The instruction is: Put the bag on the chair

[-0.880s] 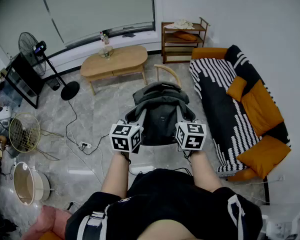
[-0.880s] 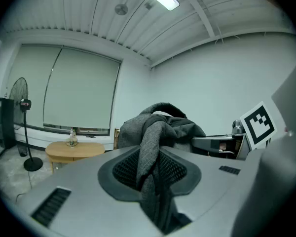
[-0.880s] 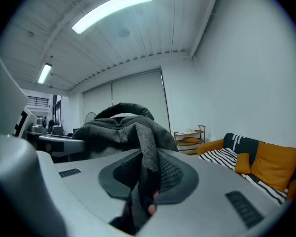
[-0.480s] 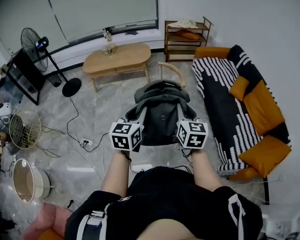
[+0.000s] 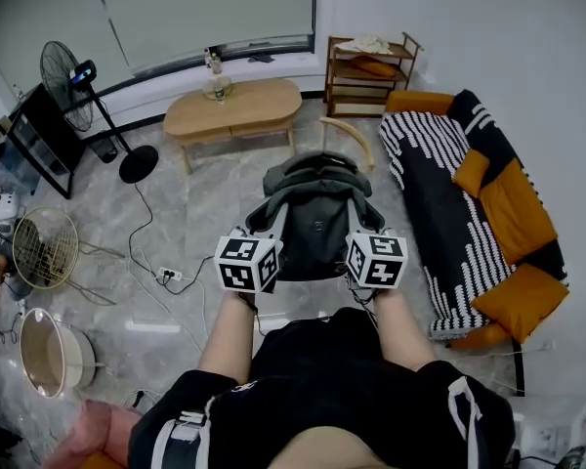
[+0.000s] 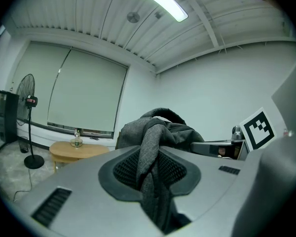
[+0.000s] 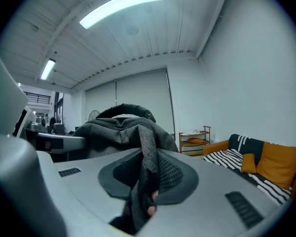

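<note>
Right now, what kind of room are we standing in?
Most likely a living room in a home. There is a sofa with orange cushions along the wall, a low wooden coffee table near the window, and a standing fan on the floor.

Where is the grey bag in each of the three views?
Head view: bag at centre, in front of the person.
Left gripper view: bag at centre, pinched in the left tongs.
Right gripper view: bag centre-left, pinched in the right tongs.
Shared landmark: window blind behind the bag.
</note>
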The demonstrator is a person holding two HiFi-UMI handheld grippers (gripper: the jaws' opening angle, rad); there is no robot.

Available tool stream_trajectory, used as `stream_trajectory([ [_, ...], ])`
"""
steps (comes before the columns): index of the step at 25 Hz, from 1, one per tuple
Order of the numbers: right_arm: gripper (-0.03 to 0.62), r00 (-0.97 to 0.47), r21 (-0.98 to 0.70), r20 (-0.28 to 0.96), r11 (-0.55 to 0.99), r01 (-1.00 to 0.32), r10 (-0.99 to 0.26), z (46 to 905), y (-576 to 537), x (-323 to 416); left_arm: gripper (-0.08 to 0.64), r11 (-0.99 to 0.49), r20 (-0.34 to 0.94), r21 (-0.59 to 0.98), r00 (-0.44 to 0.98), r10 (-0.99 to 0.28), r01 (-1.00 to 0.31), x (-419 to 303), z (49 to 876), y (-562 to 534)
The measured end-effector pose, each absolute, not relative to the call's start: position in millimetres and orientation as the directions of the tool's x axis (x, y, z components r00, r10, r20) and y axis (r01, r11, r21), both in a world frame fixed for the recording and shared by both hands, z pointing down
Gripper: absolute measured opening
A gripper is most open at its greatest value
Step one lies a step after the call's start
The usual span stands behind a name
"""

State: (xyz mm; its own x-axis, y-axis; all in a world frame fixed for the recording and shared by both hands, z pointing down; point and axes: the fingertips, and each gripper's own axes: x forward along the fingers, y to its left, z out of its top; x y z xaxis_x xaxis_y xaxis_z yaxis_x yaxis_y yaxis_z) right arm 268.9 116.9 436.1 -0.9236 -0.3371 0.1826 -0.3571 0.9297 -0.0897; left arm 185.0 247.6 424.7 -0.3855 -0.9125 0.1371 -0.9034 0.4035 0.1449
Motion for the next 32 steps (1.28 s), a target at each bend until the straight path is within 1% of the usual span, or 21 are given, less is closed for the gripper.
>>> stream_trajectory([
  [7, 0.083, -0.927, -0.099, 0.201, 0.935, -0.340, -0.315, 443.2, 125.0, 209.0, 0.095, 0.414, 0.137, 0.175, -0.394, -0.909, -0.893, 126.0, 429.9, 256.7],
  [13, 0.083, -0.935, -0.143, 0.195, 0.935, -0.324, -0.295, 455.7, 83.8, 143.2, 0.095, 0.425, 0.154, 0.170, -0.402, -0.903, -0.889, 61.1, 439.9, 216.7],
  [18, 0.083, -0.944, -0.174, 0.186, 0.936, -0.306, -0.274, 453.4, 15.0, 64.2, 0.095, 0.442, 0.173, 0.136, -0.418, -0.892, -0.887, -13.4, 432.9, 149.4],
  [26, 0.083, -0.945, -0.193, 0.180, 0.932, -0.306, -0.274, 435.1, -120.4, -59.6, 0.094, 0.420, 0.205, 0.110, -0.393, -0.896, -0.901, -137.9, 411.0, 12.5],
  [32, 0.084, -0.931, -0.213, 0.206, 0.915, -0.343, -0.301, 447.7, -216.5, -113.6, 0.094, 0.382, 0.267, 0.110, -0.343, -0.900, -0.917, -200.1, 424.0, -87.4],
])
